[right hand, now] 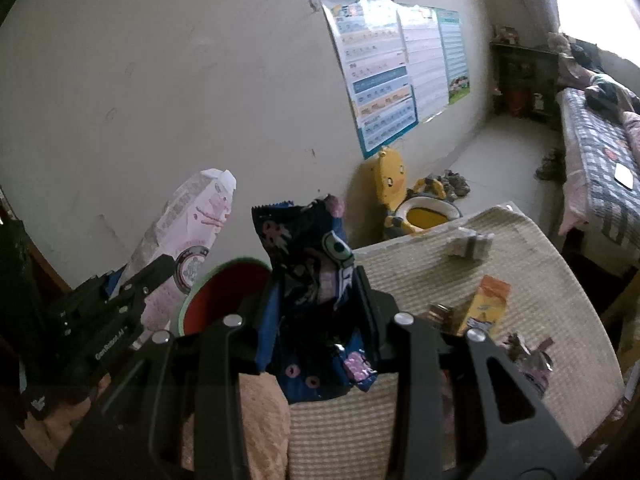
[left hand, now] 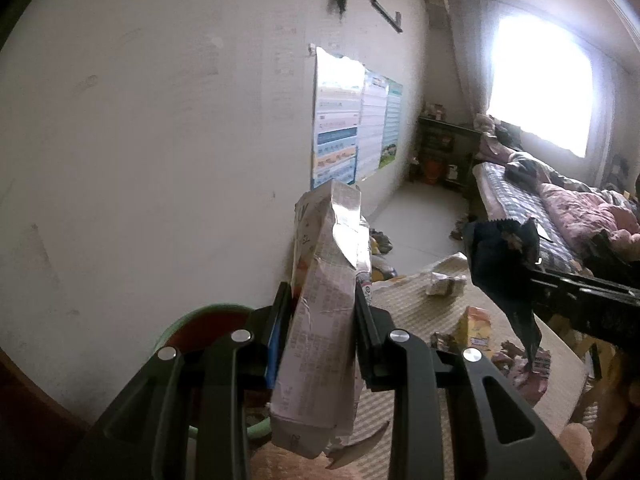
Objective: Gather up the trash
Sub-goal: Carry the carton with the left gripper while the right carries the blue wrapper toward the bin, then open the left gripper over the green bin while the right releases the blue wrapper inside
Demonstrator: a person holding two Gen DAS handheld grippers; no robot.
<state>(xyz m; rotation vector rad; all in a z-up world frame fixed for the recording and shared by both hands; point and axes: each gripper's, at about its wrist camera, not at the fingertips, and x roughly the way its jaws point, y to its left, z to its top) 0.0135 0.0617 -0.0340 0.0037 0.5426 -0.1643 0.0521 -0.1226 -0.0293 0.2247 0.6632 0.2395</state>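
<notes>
Left tool point(left hand: 322, 300) clenched on a crumpled pale carton point(left hand: 320, 320), upright, torn open at the top, small print down its side, a pink drawing on the face seen from the right. Right tool point(right hand: 318, 300) clamped on a crinkled dark blue snack wrapper point(right hand: 308, 264) with pink marks and a jagged top edge. Both held above the near left end of the woven table point(right hand: 540, 280), close to a green-rimmed bin point(right hand: 224, 300) with a red inside. More litter farther right on the table: an orange packet point(right hand: 486, 304), a white wad point(right hand: 470, 244), a purplish wrapper point(right hand: 532, 360).
</notes>
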